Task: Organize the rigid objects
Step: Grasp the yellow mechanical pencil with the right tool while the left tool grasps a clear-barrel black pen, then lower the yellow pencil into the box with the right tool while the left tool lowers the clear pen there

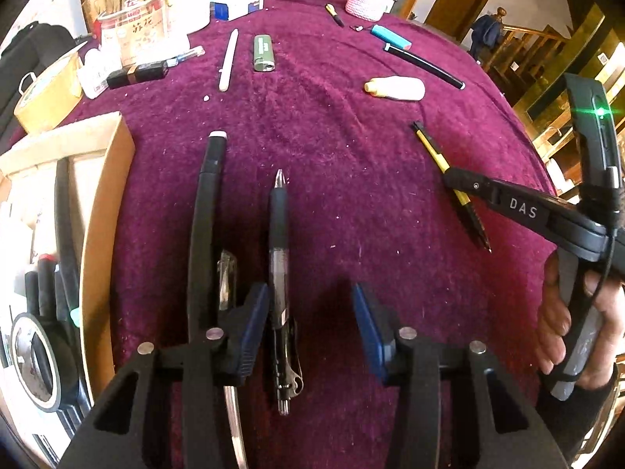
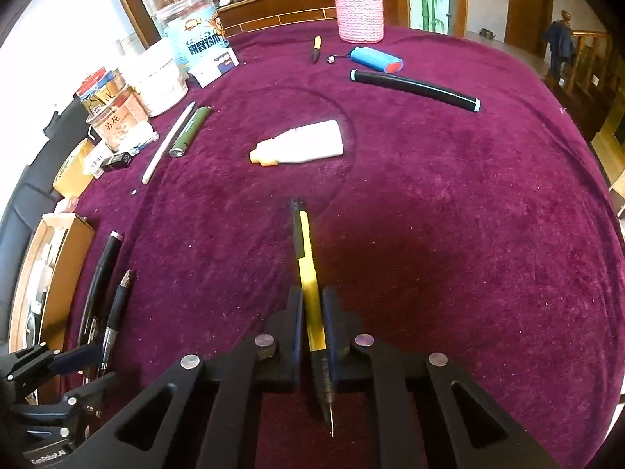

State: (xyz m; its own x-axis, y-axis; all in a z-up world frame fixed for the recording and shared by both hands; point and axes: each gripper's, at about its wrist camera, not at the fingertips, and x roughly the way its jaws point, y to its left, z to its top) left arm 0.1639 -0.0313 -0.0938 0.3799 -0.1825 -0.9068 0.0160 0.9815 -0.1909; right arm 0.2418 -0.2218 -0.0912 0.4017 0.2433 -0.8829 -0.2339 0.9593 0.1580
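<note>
right tongs (image 2: 312, 324): pinching yellow pen (image 2: 308, 269), ready to lift | left tongs (image 1: 310, 328): spread astride black pen (image 1: 279, 258) | box (image 1: 105, 211) near left, likely destination

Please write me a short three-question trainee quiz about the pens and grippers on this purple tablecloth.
1. True or false: the right gripper is shut on the yellow-and-black pen.
2. What lies between the open fingers of the left gripper? A) green lighter B) black gel pen C) white bottle
3. Fill in: the cardboard box sits at the tablecloth's ____ edge in the left wrist view.

Key: 1 true; 2 B, the black gel pen; 3 left.
</note>
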